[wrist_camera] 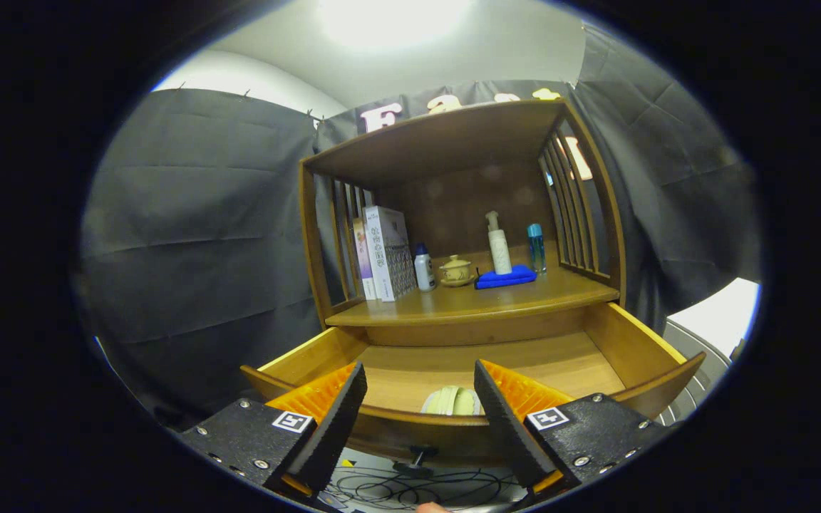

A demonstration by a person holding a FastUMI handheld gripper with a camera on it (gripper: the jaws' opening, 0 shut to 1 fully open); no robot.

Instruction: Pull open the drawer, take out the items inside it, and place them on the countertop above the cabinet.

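Drawer (617, 349), standing pulled out from the wooden cabinet (453, 142) and occupying the lower centre of the frame, its curved front rail running just beyond the fingertips. A pale green, ribbed item (453, 401) is lying inside the drawer against that front rail, showing in the gap between the two fingers; what it is cannot be told. The gripper (421, 381) is hovering at the bottom centre with its fingers spread wide, touching nothing. The drawer's knob (419, 452) is projecting below the rail, above a tangle of cables (396, 491) on the floor. Above the drawer, at mid-frame, the table (496, 299) of the cabinet is carrying, from left to right, upright boxes (385, 253), a small white bottle (424, 268), a lidded ceramic pot (455, 271), a pump bottle (499, 246) standing on a blue folded cloth (504, 278), and a slim blue bottle (536, 247). Slatted sides are enclosing this shelf space.
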